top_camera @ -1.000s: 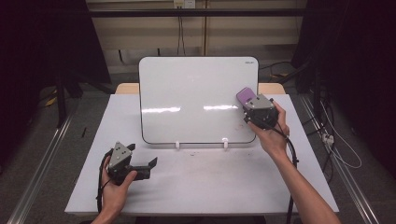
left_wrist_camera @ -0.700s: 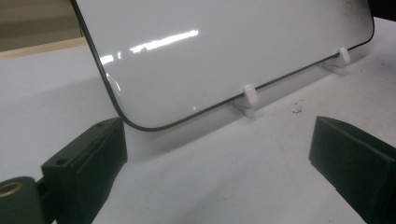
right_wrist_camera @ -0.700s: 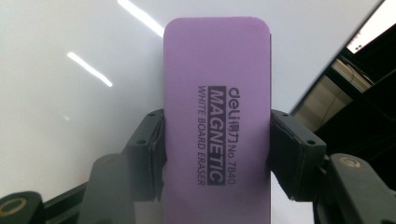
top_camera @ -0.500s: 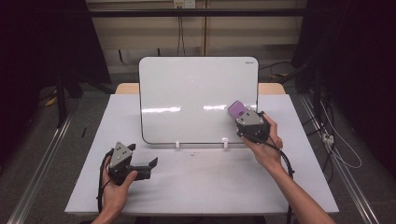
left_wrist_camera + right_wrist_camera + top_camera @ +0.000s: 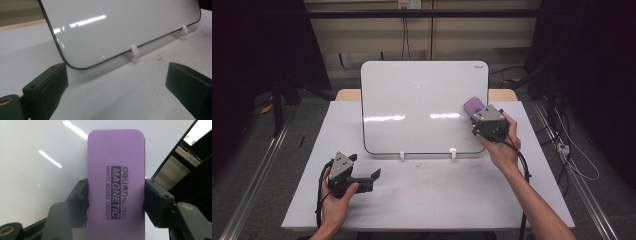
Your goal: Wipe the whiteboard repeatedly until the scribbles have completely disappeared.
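Observation:
A white board (image 5: 422,105) with a thin dark rim stands tilted on two small white clips (image 5: 453,151) at the back of the table. My right gripper (image 5: 476,112) is shut on a purple magnetic whiteboard eraser (image 5: 473,105), held against the board's right side near its edge. The right gripper view shows the eraser (image 5: 116,185) squeezed between both black jaws, with the board (image 5: 37,170) right behind it. My left gripper (image 5: 371,176) rests low on the table at the front left, open and holding nothing. Its wide-apart jaws frame the board's lower corner (image 5: 75,66).
The white table (image 5: 432,200) runs bare in front of the board. A few dark specks (image 5: 159,58) lie near one clip. Metal rails (image 5: 257,175) flank the table, and cables (image 5: 572,160) trail on the floor at the right.
My right gripper carried the eraser left and down across the board's right part, then back right and slightly up. The left gripper stayed where it was.

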Demonstrator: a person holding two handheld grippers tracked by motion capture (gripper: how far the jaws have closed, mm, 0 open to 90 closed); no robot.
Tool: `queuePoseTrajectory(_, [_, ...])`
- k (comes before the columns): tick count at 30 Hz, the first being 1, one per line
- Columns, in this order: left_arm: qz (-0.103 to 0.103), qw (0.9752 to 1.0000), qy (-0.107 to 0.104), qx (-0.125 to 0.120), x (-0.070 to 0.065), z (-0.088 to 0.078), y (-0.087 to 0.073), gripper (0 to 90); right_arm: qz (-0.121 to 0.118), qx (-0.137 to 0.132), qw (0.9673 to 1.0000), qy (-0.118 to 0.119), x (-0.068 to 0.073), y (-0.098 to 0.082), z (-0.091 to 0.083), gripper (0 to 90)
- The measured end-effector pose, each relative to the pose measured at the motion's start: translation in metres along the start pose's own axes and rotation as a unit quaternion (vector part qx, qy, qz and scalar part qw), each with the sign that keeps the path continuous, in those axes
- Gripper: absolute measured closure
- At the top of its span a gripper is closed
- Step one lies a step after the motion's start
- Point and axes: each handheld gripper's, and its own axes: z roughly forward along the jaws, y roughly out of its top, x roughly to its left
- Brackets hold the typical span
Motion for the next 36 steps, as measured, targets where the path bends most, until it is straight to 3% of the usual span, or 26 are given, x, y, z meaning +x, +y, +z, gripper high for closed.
queuePoseTrajectory(6, [0.004, 1.0000, 0.000, 0.002, -0.001, -0.001, 0.000, 4.2, -0.021, -0.007, 0.9997, 0.014, 0.029, -0.012, -0.005, 41.8])
queuePoseTrajectory(11, [-0.001, 1.0000, 0.000, 0.001, -0.002, 0.001, 0.000, 4.3, -0.040, -0.006, 0.9981, 0.047, 0.058, -0.025, -0.010, 41.9])
queuePoseTrajectory(14, [0.003, 1.0000, 0.000, 0.001, -0.002, 0.000, 0.001, 4.2, -0.064, -0.004, 0.9965, 0.053, 0.072, -0.029, -0.013, 41.9])
queuePoseTrajectory(19, [0.001, 1.0000, 0.001, 0.003, 0.000, 0.000, 0.000, 4.2, -0.051, -0.004, 0.9973, 0.052, 0.058, -0.030, -0.011, 41.8])
queuePoseTrajectory(24, [-0.001, 1.0000, 0.002, 0.001, -0.001, 0.000, 0.000, 4.3, -0.015, 0.000, 0.9998, 0.015, 0.022, -0.028, -0.009, 41.9])
queuePoseTrajectory(28, [0.000, 1.0000, 0.002, 0.001, -0.002, 0.000, 0.000, 4.3, 0.002, 0.004, 1.0000, -0.001, 0.007, -0.024, -0.009, 41.9])
queuePoseTrajectory(31, [0.000, 1.0000, 0.001, 0.003, -0.001, 0.001, 0.000, 4.3, -0.006, 0.002, 1.0000, -0.007, 0.014, -0.028, -0.010, 41.9])
queuePoseTrajectory(36, [0.000, 1.0000, 0.000, 0.002, -0.002, 0.001, 0.000, 4.3, -0.012, 0.002, 0.9998, 0.013, 0.035, -0.039, -0.014, 41.8])
